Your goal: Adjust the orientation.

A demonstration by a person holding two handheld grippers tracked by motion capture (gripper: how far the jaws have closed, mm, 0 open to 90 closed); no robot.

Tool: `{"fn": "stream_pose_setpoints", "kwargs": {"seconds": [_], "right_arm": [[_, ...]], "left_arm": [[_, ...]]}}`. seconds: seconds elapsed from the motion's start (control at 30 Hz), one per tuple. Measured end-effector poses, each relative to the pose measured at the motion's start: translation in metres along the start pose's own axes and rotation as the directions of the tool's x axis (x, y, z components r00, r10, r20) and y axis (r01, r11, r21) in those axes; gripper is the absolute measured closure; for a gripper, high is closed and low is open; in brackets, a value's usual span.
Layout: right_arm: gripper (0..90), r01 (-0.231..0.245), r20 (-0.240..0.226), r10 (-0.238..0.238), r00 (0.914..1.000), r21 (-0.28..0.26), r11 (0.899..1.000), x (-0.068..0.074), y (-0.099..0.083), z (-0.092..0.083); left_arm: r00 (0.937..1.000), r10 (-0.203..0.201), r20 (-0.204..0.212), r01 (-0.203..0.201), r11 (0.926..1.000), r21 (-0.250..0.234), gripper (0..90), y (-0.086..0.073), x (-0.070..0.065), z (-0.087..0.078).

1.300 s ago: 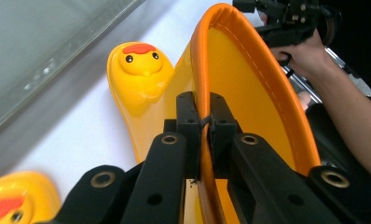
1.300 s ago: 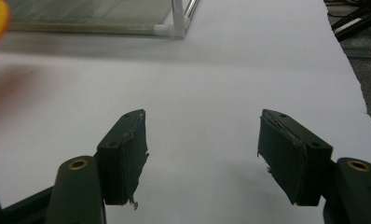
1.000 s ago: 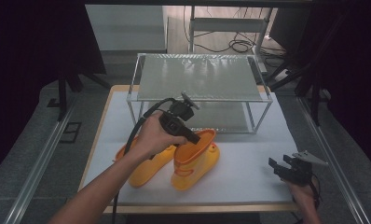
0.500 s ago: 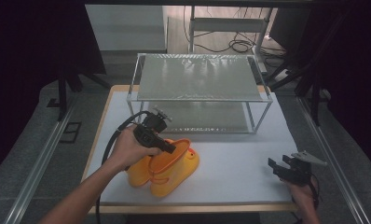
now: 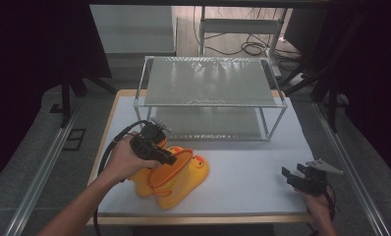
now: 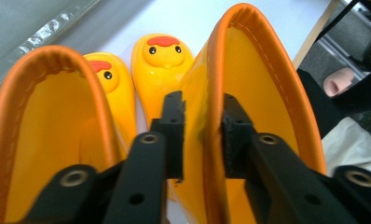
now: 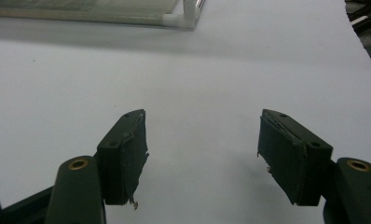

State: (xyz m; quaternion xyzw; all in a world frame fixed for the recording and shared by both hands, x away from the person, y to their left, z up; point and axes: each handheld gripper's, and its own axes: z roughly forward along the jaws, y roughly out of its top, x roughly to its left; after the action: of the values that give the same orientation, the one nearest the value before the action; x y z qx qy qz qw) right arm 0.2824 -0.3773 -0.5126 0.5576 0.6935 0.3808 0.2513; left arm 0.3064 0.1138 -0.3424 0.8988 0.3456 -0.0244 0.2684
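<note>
Left tongs point(image 6: 200, 135) have just been opening, with the orange rim of one yellow rubber duck boot point(image 6: 253, 93) between the loosened pads. Compared with a second ago, both boots now sit at the near left of the white surface point(image 5: 252, 182), so probably set down. Right tongs point(image 7: 202, 154) hang wide open, empty.

In the high view, the person's left hand point(image 5: 122, 160) and left gripper point(image 5: 170, 158) cover much of the two yellow duck boots point(image 5: 176, 179), hiding where one shaft ends and the other begins. In the left gripper view both boot shafts are cut off by the bottom edge. The right hand point(image 5: 321, 206) is cut off by the high view's bottom edge.
</note>
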Motion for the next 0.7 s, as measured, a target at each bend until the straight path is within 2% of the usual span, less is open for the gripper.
{"fn": "stream_pose_setpoints", "kwargs": {"seconds": [0.1, 0.37, 0.7], "right_arm": [[32.5, -0.002, 0.003, 0.002, 1.0000, -0.002, 1.000, -0.001, 0.000, -0.001], [32.5, -0.003, 0.005, 0.004, 1.0000, -0.002, 1.000, -0.004, 0.001, -0.002], [32.5, -0.006, 0.007, 0.006, 1.0000, -0.005, 1.000, -0.004, 0.001, -0.003]], "left_arm": [[1.0000, -0.008, 0.001, 0.008, 0.9998, -0.020, 63.0, 0.002, -0.001, -0.002], [0.9985, -0.030, 0.047, 0.034, 0.9947, -0.097, 55.2, 0.008, -0.003, -0.027], [0.9968, -0.052, 0.061, 0.059, 0.9911, -0.119, 47.8, 0.000, 0.002, -0.047]]}}
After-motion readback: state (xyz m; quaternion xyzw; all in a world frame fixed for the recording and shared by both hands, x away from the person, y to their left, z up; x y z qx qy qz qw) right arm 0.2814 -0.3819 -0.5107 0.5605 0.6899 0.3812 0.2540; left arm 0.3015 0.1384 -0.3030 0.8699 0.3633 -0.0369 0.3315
